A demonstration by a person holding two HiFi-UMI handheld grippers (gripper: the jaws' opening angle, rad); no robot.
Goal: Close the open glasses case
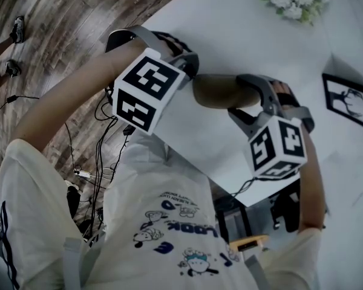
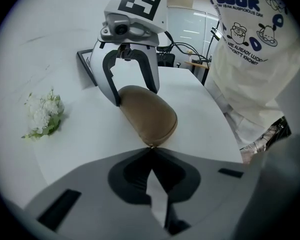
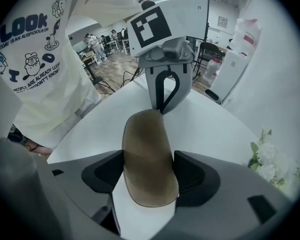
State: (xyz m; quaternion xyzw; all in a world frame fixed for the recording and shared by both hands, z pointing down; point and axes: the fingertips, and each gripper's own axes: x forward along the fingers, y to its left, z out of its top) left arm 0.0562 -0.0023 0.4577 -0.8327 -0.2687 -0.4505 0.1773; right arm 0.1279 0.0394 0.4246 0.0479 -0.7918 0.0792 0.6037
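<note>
Low in the right gripper view, the right hand-held gripper (image 3: 149, 160) clamps the tan, oval, suede-like glasses case (image 3: 146, 134) on the white desk (image 3: 210, 129), likely steadying it; beyond, the left hand-held gripper (image 3: 162, 111), jaws together, touches its far end, seemingly pressing the seam closed.

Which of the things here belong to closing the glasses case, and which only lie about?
For the job: glasses case, right tongs clamped across it, left tongs shut at its end.
Lying about: white flowers, framed picture, both on the table.
</note>
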